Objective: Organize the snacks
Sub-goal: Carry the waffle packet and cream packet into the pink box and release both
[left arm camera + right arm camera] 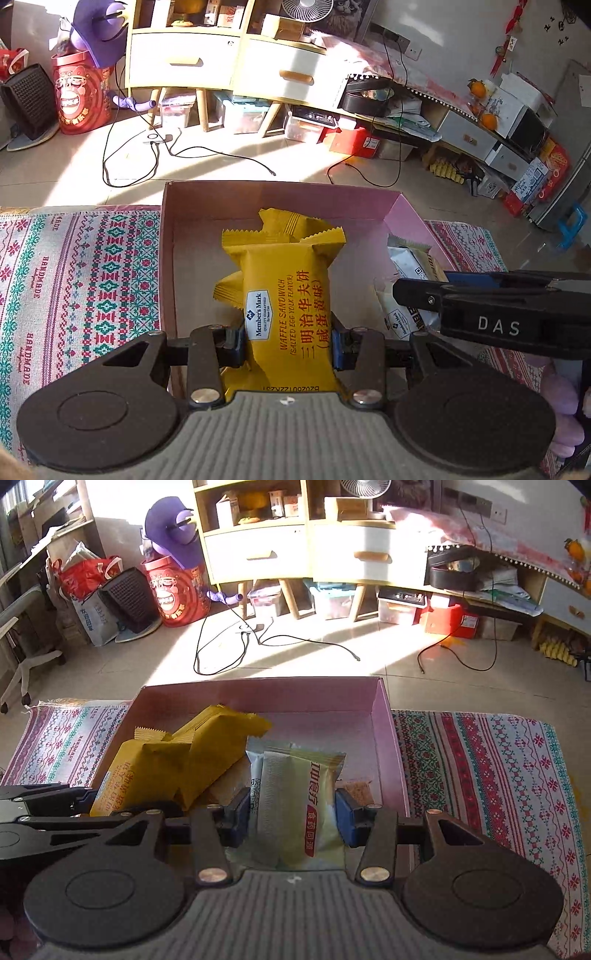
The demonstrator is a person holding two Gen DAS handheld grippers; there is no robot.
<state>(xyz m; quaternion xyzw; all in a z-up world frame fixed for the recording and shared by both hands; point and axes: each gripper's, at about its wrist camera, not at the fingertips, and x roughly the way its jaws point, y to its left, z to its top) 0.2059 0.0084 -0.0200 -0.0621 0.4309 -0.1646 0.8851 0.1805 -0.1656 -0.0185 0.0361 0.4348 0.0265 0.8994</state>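
Note:
A pink cardboard box point(207, 199) sits on a patterned cloth. My left gripper point(288, 341) is shut on a yellow waffle sandwich packet point(284, 295), held over the box's left part above other yellow packets point(295, 225). In the right wrist view my right gripper point(291, 818) is shut on a pale green snack packet point(295, 797), over the right part of the same box point(384, 716). Yellow packets point(207, 753) lie piled to its left, with the left gripper's fingers point(55, 794) beside them. The right gripper point(417, 295) shows at the right of the left wrist view.
The embroidered cloth point(74, 277) point(480, 775) spreads on both sides of the box. Beyond the table edge is tiled floor with black cables point(155, 155), a white drawer cabinet point(221, 62), a red bucket point(81, 96) and storage boxes.

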